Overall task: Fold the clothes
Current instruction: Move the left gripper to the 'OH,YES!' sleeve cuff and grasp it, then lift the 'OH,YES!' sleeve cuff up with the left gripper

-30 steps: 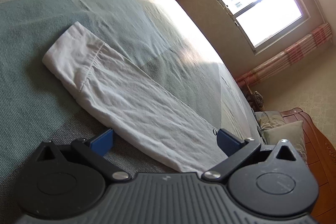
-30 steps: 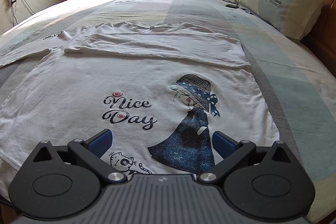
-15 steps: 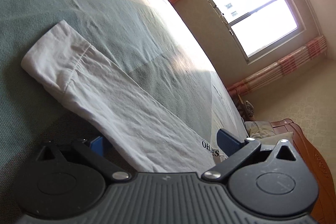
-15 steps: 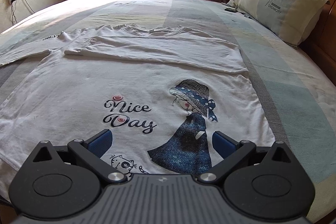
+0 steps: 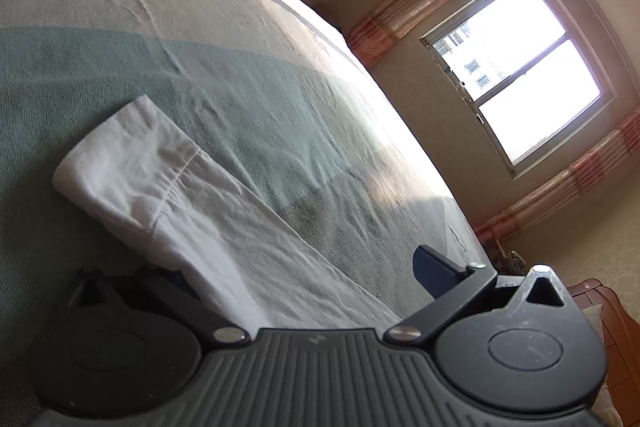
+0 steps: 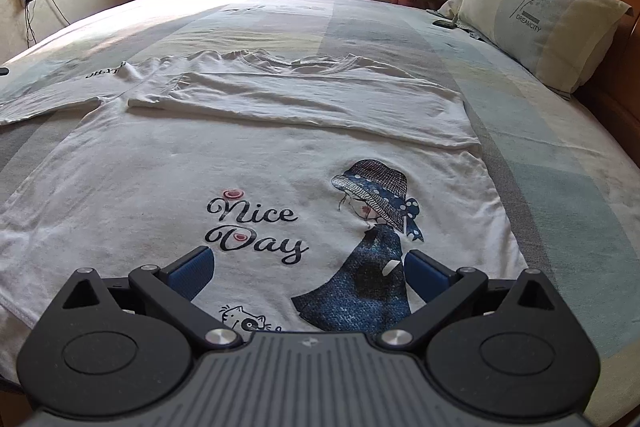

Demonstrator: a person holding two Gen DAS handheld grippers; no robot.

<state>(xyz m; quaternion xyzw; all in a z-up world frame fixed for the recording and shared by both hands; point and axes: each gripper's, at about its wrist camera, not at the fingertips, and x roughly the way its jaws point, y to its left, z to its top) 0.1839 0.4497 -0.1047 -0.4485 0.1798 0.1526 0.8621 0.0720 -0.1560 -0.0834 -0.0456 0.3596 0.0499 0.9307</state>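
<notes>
With one sleeve point(image 6: 304, 103) laid across the T-shirt point(image 6: 160, 183), we judge the other sleeve point(image 5: 168, 195) due, spread left gripper point(image 5: 304, 279) straddling it, right gripper point(image 6: 306, 273) spread too.

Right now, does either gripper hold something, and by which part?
Nothing is held. The left gripper is open astride the sleeve; the right gripper is open over the shirt hem.

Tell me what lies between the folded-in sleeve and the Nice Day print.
Only bare white shirt front lies between the folded sleeve and the Nice Day print. The right wrist view shows it.
</notes>
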